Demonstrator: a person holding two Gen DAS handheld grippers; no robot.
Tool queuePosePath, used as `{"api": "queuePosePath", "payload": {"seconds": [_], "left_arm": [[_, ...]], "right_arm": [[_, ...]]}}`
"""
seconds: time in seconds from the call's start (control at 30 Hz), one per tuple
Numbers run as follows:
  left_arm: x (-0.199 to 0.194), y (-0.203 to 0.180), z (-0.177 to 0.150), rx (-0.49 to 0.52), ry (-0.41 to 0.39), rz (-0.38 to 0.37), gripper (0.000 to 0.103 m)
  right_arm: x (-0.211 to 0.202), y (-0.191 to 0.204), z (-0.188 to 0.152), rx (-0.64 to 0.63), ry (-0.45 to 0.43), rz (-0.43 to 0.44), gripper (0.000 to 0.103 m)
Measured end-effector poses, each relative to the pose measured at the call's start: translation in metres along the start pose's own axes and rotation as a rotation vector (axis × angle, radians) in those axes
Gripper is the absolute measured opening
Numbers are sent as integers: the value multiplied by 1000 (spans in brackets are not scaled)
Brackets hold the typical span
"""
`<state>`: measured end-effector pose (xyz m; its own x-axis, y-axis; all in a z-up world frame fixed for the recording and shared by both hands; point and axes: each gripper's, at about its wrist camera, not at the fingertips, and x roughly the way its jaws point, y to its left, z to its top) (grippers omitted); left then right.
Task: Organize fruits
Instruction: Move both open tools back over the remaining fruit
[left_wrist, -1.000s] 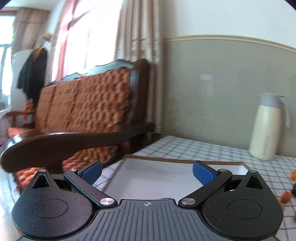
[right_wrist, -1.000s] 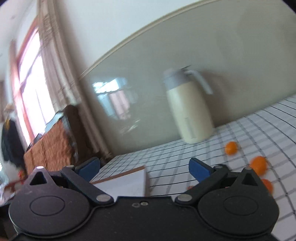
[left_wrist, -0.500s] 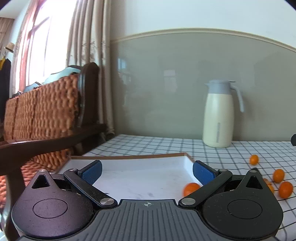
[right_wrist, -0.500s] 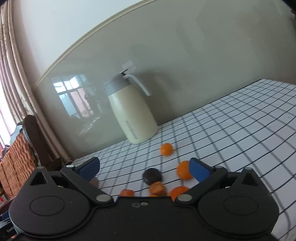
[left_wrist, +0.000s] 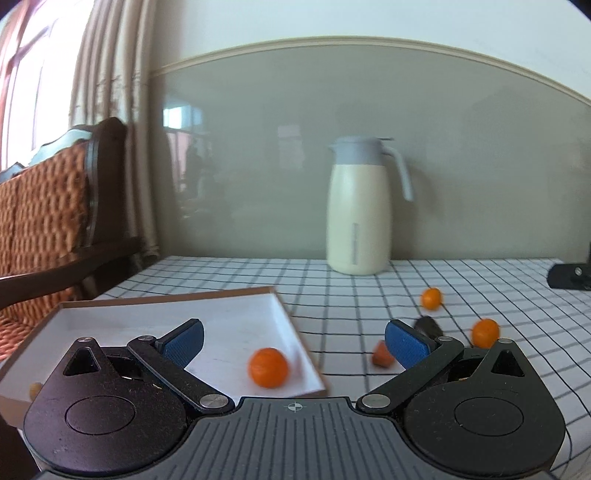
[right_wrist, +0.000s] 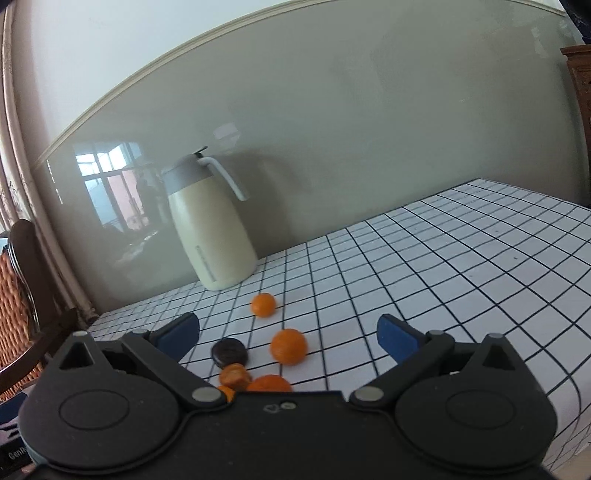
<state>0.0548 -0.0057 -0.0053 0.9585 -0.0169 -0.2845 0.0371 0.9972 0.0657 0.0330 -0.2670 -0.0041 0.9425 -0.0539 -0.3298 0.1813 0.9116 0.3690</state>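
Table: checked cloth (right_wrist: 461, 266) is covering it, white with dark grid lines, running back to a grey-green wall panel.
Left gripper (left_wrist: 293, 341): hovering low over the table, jaws standing wide apart with nothing between the blue pads (left_wrist: 183, 341); its left pad is showing over the tray, its right pad over the cloth.
Right gripper (right_wrist: 288, 334): hanging over the loose fruit, jaws spread wide and holding nothing.
Tray (left_wrist: 291, 325): lying flat on the left part of the table, white inside with a brown rim, near the left gripper.
Fruit in tray (left_wrist: 268, 367): one orange fruit is sitting in the near right corner, close to the right wall; blurred.
Small yellowish thing (left_wrist: 36, 387): showing at the tray's near left edge, too small to identify.
Loose fruit, near: a round orange one (right_wrist: 288, 346) is lying between the right gripper's pads; a smaller orange piece (right_wrist: 235, 374) and two more oranges are partly hiding behind the gripper body.
Dark round thing (right_wrist: 229, 352): resting just left of that orange, beside the small piece.
Loose fruit, farther: one orange (right_wrist: 263, 304) is sitting alone, between the cluster and the jug.
Jug (left_wrist: 358, 206): standing upright at the back by the wall, cream body, grey lid and handle.
Bench (left_wrist: 44, 221): standing beyond the table's left end, dark wood with woven orange cushions, curtain behind it.
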Motion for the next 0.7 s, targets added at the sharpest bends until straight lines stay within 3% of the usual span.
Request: {"api": "queuePosePath", "payload": {"seconds": [0.7], "left_arm": [[8,-57,-14,77,120,-126,103]], "right_arm": [[-2,-8,-5,-45,11,-25,97]]}}
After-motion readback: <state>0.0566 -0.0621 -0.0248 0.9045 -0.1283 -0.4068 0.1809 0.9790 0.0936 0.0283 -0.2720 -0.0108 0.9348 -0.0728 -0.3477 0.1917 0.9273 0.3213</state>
